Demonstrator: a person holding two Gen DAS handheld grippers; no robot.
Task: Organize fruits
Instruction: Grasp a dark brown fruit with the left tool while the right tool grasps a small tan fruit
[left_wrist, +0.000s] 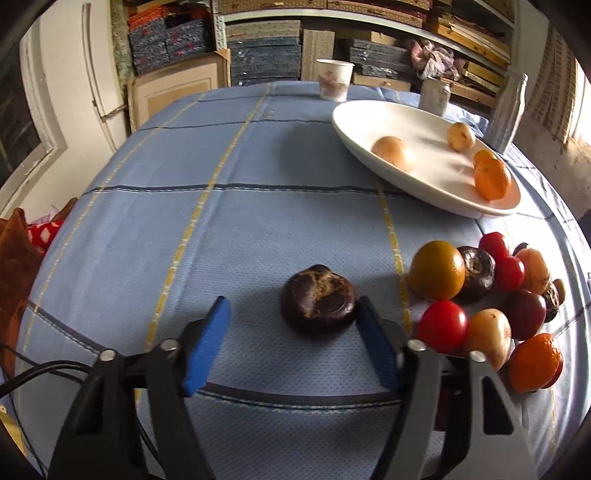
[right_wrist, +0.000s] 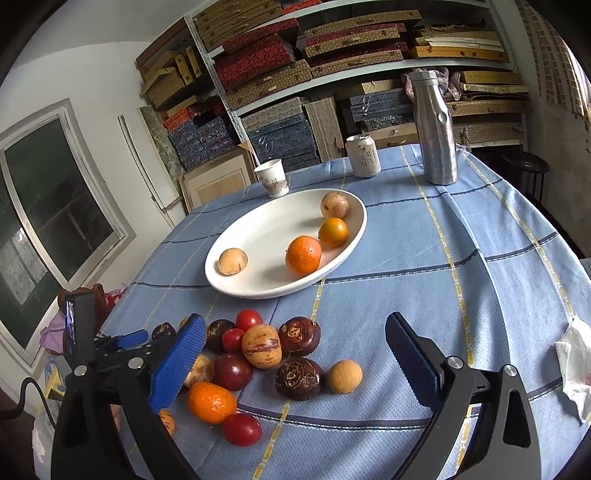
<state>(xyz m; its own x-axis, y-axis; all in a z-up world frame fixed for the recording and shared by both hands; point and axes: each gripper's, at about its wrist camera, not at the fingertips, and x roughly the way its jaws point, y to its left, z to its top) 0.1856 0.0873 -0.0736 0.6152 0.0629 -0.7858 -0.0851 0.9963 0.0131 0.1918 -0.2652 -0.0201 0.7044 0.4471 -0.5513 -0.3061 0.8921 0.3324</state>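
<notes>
A dark brown fruit (left_wrist: 318, 299) lies on the blue cloth between the blue pads of my left gripper (left_wrist: 291, 314), which is open; the right pad is close to or touching it. A pile of fruits (left_wrist: 487, 299) lies to its right: oranges, red tomatoes, dark and tan ones. The white oval plate (left_wrist: 421, 177) holds several fruits. My right gripper (right_wrist: 295, 343) is open and empty over the same pile (right_wrist: 258, 358), with the plate (right_wrist: 266, 236) beyond. The left gripper's body (right_wrist: 110, 350) shows at the left of the right wrist view.
A paper cup (right_wrist: 272, 178), a white can (right_wrist: 363, 155) and a steel bottle (right_wrist: 436, 129) stand behind the plate. A crumpled tissue (right_wrist: 576, 365) lies at the right table edge. Shelves of boxes fill the back wall. Cloth items lie off the table's left edge (left_wrist: 22, 251).
</notes>
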